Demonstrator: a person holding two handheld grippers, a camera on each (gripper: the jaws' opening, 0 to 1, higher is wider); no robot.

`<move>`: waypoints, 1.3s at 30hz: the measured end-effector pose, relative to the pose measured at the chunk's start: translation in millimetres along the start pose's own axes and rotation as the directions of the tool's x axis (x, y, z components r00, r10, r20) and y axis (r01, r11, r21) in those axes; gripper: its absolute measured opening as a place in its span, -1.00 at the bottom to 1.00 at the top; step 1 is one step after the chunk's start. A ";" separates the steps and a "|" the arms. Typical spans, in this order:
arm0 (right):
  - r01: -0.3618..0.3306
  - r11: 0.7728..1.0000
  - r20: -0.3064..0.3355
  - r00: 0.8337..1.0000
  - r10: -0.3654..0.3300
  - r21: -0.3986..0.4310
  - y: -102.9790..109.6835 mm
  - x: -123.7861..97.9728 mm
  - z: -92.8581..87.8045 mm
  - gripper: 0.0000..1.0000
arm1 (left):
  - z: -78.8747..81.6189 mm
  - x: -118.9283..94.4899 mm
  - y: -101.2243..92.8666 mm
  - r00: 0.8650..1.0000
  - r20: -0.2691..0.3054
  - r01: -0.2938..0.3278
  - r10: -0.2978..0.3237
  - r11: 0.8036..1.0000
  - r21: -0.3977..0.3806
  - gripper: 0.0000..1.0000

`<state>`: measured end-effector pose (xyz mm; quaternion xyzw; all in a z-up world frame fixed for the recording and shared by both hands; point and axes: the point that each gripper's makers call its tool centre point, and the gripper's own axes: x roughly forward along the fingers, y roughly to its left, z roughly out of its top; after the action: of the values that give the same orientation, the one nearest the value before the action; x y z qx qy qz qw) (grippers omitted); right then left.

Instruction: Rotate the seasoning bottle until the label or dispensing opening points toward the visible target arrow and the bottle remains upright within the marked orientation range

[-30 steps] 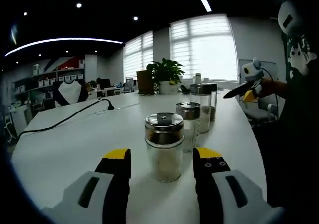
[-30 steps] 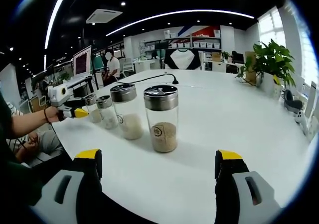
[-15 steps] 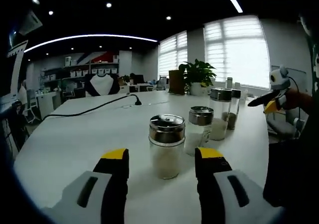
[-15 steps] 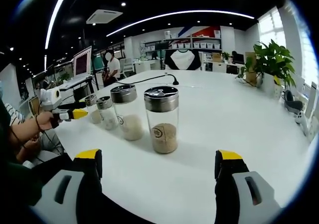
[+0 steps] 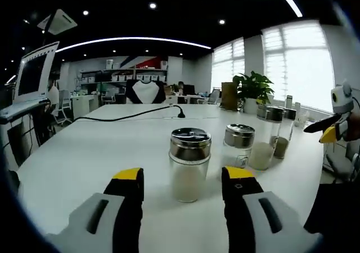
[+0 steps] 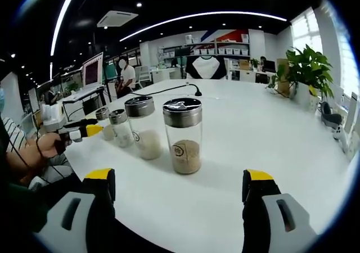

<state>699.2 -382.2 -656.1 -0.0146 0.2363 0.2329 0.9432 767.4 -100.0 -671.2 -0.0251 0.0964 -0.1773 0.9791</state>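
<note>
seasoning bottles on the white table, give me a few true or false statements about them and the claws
1. Four bottles stand upright in a row on the white table. True.
2. The left claw is shut on the nearest bottle. False: its jaws stand open either side of it, not touching.
3. The right claw is open. True.
4. The bottle with brown seasoning lies on its side. False: it stands upright.
5. A potted plant stands on the table. True.
</note>
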 end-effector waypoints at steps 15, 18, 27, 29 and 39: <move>-0.001 1.000 -0.004 1.000 0.001 0.001 0.4 0.9 -2.0 0.92 | -12.3 14.9 0.2 0.996 -0.014 -0.085 0.084 0.996 -0.033 -0.09; 0.000 1.000 -0.005 1.000 0.000 0.002 -0.1 0.9 -2.5 0.92 | -13.4 15.4 -2.1 0.997 -0.019 -0.071 0.070 0.997 -0.025 -0.30; -0.002 1.000 -0.003 1.000 0.002 0.003 1.3 0.9 -2.2 0.92 | -15.6 16.2 0.9 0.997 -0.032 -0.076 0.076 0.997 -0.001 -0.37; -0.002 1.000 -0.003 1.000 0.002 0.002 1.5 0.6 -2.2 0.92 | -15.4 15.5 0.4 0.997 -0.033 -0.076 0.076 0.997 0.000 -0.37; 0.001 1.000 -0.006 1.000 -0.001 0.004 2.6 -0.7 -3.2 0.91 | -15.2 14.5 0.5 0.998 -0.033 -0.062 0.062 0.998 0.002 -0.37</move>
<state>696.1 -380.6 -658.4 -0.0136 0.2397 0.2321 0.9426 777.8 -104.8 -688.8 -0.0185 0.1133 -0.1473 0.9824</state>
